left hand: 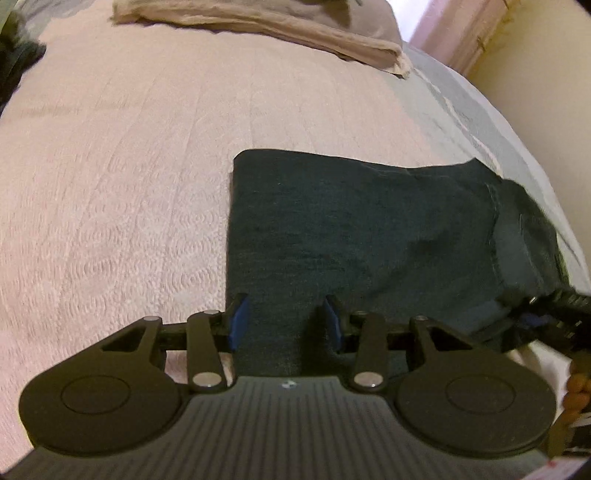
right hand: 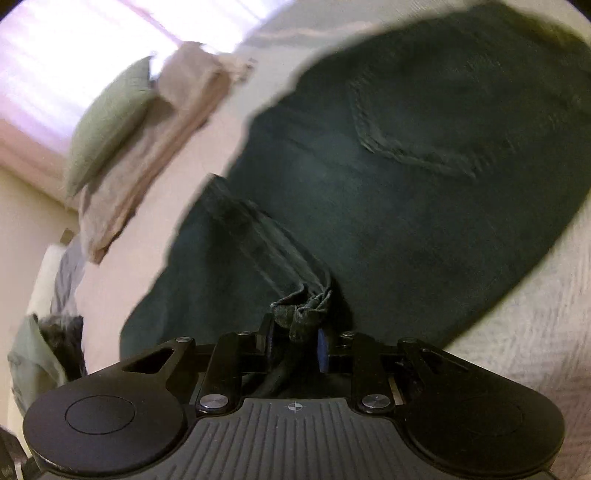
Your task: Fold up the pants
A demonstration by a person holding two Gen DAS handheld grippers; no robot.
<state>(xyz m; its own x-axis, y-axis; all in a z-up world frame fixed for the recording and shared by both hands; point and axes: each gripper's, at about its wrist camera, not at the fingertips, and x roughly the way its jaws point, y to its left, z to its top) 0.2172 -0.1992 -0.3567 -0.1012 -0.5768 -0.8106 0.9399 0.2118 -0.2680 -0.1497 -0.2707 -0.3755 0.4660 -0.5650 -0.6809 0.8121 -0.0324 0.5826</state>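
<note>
1. The dark teal denim pants (left hand: 354, 236) lie folded into a broad rectangle on the pale pink quilted bedspread (left hand: 122, 177), right of centre in the left wrist view.
2. The left black two-finger gripper (left hand: 284, 323) sits at the near edge of the pants. Its blue-padded fingers (left hand: 238, 317) stand apart, with fabric lying flat between them and nothing pinched; the left finger is just at the garment's left edge.
3. The right black two-finger gripper (right hand: 295, 341) is clamped on a bunched, hemmed corner of the pants (right hand: 424, 177), the cloth gathered between the closed-in pads (one blue pad shows at the right of the bunch).
4. In the right wrist view, the pants fill the area directly ahead of the gripper; a stitched rear pocket (right hand: 406, 133) faces up.
5. In the left wrist view, the right gripper appears at the far right edge, beside the garment's right end.
6. A folded beige blanket (left hand: 266, 26) lies at the far end of the bed, well apart from the pants, with an olive green pillow (right hand: 110, 118) against it.
</note>
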